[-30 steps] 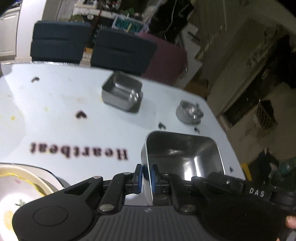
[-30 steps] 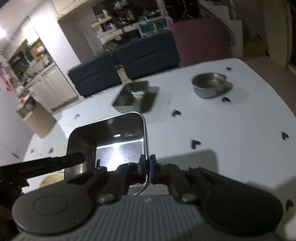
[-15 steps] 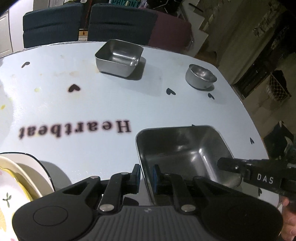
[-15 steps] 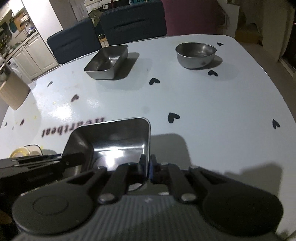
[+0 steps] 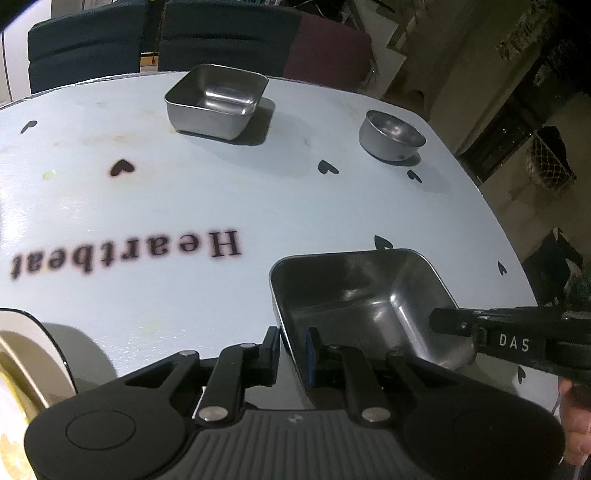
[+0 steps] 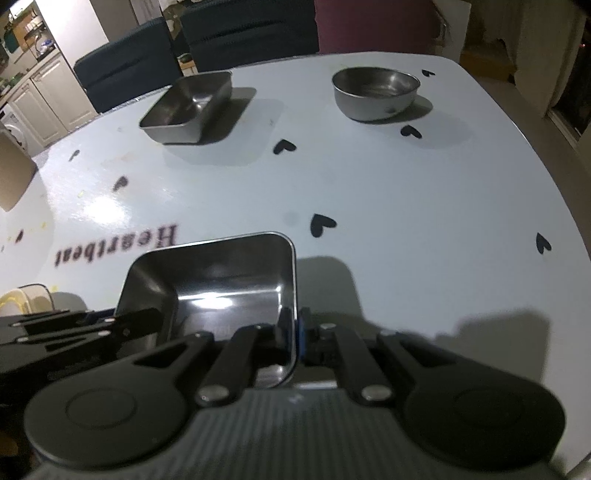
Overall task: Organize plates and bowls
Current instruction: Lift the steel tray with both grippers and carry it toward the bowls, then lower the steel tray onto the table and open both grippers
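A square steel tray sits on the pale blue table near its front edge. My left gripper straddles the tray's left wall with its jaws slightly apart, and a small gap shows beside the pads. My right gripper is shut on the tray's right wall, which is pinched thin between the pads. Each gripper's fingers show in the other's view, at the tray's opposite side. A second square steel tray and a round steel bowl stand apart at the far side.
A black-rimmed cream plate lies at the table's near left. Dark chairs stand behind the far edge. The table's right edge drops to a cluttered floor. A hand shows at the lower right.
The tray came down from a tilted, lifted pose and now lies level on the table. Both grippers sank with it. The left jaws have parted slightly.
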Demonstrator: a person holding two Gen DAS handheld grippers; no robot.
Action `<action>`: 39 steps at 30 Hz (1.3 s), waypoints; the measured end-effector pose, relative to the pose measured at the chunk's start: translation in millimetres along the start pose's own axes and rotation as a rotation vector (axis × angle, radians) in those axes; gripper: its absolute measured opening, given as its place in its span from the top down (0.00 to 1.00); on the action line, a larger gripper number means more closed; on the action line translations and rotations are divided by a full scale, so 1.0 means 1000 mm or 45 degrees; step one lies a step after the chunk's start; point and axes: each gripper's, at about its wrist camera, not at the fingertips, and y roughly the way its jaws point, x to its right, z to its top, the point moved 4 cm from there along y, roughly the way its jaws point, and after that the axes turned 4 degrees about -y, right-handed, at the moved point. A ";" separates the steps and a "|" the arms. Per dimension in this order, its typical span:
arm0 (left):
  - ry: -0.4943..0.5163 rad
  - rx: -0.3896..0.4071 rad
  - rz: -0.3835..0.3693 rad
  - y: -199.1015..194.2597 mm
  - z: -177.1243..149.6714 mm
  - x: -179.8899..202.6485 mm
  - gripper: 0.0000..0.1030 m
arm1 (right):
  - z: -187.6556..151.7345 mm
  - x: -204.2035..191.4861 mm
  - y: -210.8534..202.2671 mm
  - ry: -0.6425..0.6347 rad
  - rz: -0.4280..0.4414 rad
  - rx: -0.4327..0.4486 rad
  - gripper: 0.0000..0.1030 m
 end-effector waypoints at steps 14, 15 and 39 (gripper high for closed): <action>0.025 -0.040 0.000 0.018 -0.004 0.003 0.76 | 0.003 0.002 0.008 -0.019 -0.014 -0.011 0.96; 0.025 -0.042 -0.004 0.017 -0.004 0.003 0.74 | 0.003 0.002 0.008 -0.016 -0.013 -0.012 0.96; 0.021 -0.036 -0.033 -0.007 -0.005 -0.003 0.71 | 0.002 0.000 0.009 0.007 -0.052 -0.011 0.96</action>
